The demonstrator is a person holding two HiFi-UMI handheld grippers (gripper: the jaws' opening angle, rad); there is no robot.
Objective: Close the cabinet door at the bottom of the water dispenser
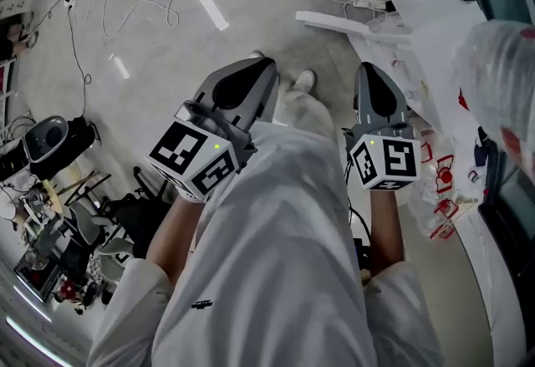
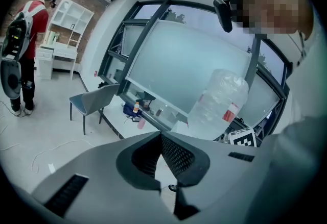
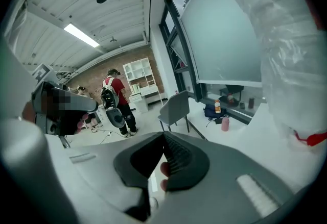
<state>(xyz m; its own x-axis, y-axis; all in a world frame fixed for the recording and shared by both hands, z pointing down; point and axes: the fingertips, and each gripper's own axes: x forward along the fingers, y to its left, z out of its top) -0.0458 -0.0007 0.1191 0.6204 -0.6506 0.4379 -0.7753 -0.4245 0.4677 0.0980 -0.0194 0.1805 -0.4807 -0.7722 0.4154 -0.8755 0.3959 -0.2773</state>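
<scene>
Head view. Shows the left gripper (image 1: 257, 64) and right gripper (image 1: 369, 71) side by side over white-clad legs (image 1: 292, 215), both pointing away and downward toward the floor (image 1: 150, 14). Places the dispenser's clear bottle (image 1: 500, 64) at the right edge, beyond the right gripper and beside a white ledge (image 1: 426, 14). Notes loose cables (image 1: 171, 10) across the floor.

Left gripper view. Finds the left gripper (image 2: 161, 135) with jaws together at the tips and nothing between them. Shows the bottle (image 2: 217, 103) ahead and to the right, against a large window (image 2: 179, 65); a grey chair (image 2: 94, 100) to the left; a person in red (image 2: 25, 39) farther left.

Right gripper view. Finds the right gripper (image 3: 163, 136) with jaws together, gripping nothing. Puts the bottle (image 3: 286, 54) close on the right, filling that side. Shows the chair (image 3: 176, 108) and the person in red (image 3: 116, 98) beyond the jaws.

Cannot make out the door in any view.
</scene>
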